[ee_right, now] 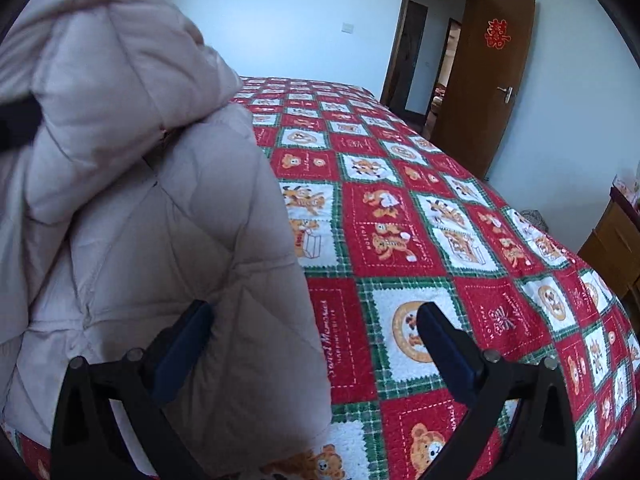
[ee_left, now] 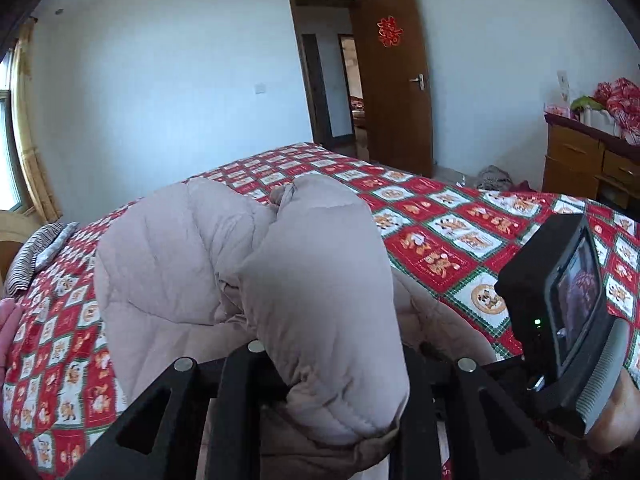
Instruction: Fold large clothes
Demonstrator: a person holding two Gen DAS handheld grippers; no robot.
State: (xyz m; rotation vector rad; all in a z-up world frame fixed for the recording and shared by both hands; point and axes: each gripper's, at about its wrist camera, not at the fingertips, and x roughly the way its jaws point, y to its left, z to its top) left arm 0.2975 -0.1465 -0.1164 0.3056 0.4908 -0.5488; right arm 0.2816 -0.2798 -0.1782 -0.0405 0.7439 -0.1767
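Note:
A puffy pale beige quilted coat (ee_left: 208, 264) lies bunched on a bed with a red, white and green checked blanket (ee_left: 452, 240). In the left wrist view my left gripper (ee_left: 328, 364) is shut on a thick fold of the coat, which bulges up between the fingers and hides their tips. The right gripper's body (ee_left: 568, 312) shows at that view's right edge. In the right wrist view the coat (ee_right: 140, 200) fills the left side. My right gripper (ee_right: 316, 332) is open, its left finger (ee_right: 188, 340) against the coat's edge and its right finger (ee_right: 448, 348) over the blanket (ee_right: 400, 220).
An open brown door (ee_left: 396, 80) stands beyond the bed's far end. A wooden dresser (ee_left: 588, 160) with red bundles on top is at the right. A striped pillow (ee_left: 36, 256) lies at the left of the bed, near a curtained window (ee_left: 16, 128).

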